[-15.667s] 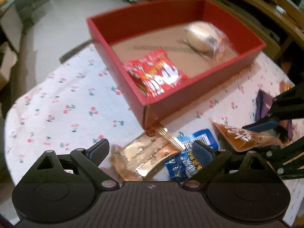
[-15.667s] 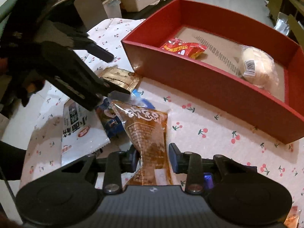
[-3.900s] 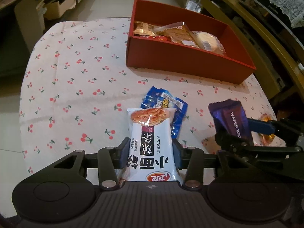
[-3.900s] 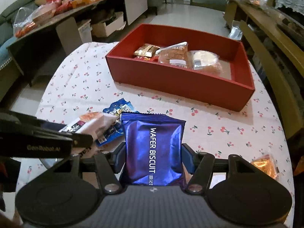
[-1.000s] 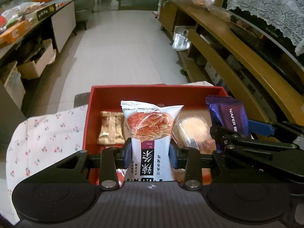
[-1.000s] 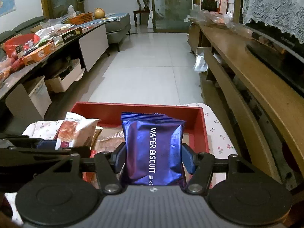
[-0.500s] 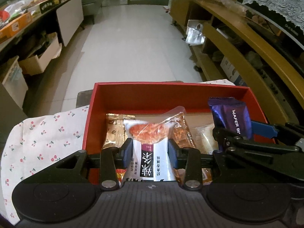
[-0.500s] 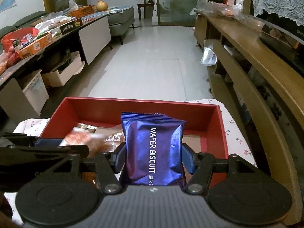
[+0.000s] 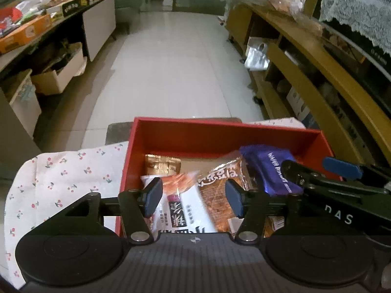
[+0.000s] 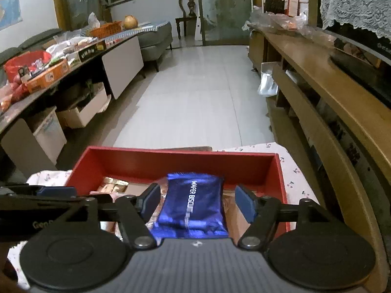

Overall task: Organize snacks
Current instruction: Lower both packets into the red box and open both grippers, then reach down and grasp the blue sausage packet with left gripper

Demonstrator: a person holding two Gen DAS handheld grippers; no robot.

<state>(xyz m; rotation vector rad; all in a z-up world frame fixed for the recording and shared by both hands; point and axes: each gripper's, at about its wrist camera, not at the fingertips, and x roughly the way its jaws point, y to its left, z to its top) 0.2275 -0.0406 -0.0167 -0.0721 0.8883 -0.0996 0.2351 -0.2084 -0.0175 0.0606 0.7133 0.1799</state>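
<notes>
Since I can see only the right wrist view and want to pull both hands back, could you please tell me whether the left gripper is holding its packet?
Observer: No. The left gripper has just been opening its jaws. The white packet lies in the red box between the pads, and they do not press on it.
Operator: Thank you. What lies between that packet and the wafer biscuit?
Observer: A brown packet. It lies right beside the white packet, with the wafer biscuit on its other side.
</notes>
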